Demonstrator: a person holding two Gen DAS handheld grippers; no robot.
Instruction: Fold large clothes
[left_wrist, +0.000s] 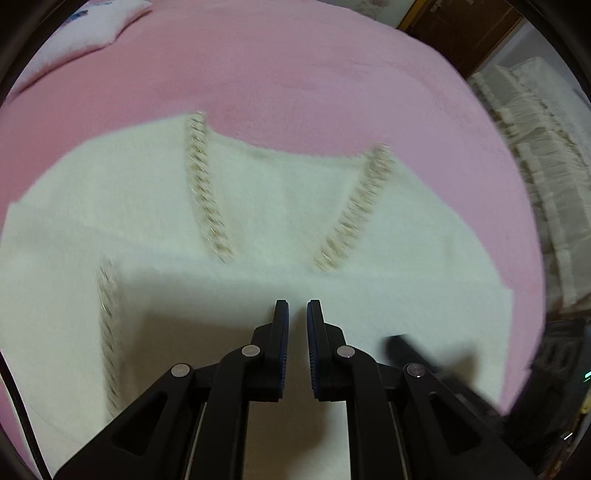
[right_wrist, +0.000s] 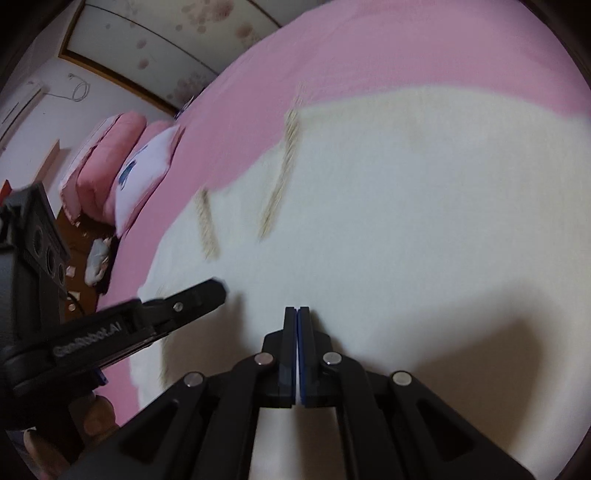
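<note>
Pink bed (left_wrist: 295, 74), cream garment (left_wrist: 277, 206) spread flat across it. Left gripper (left_wrist: 297, 308) low over garment, slightly parted. Right gripper (right_wrist: 297, 314) pressed together over garment. Pillows (right_wrist: 110, 166) beyond garment only in right view.

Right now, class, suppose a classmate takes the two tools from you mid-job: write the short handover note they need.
Left tool: fingers slightly apart, holding nothing, above the cream garment.
Right tool: fingers pressed together; whether cloth is pinched is unclear.
Garment: spread on the pink bedspread, neckline away from you, chain trim on it.
Done: a panel already lies folded over the near part, its edge crossing below the neckline.
Left: finish the remaining folds and square up.
</note>
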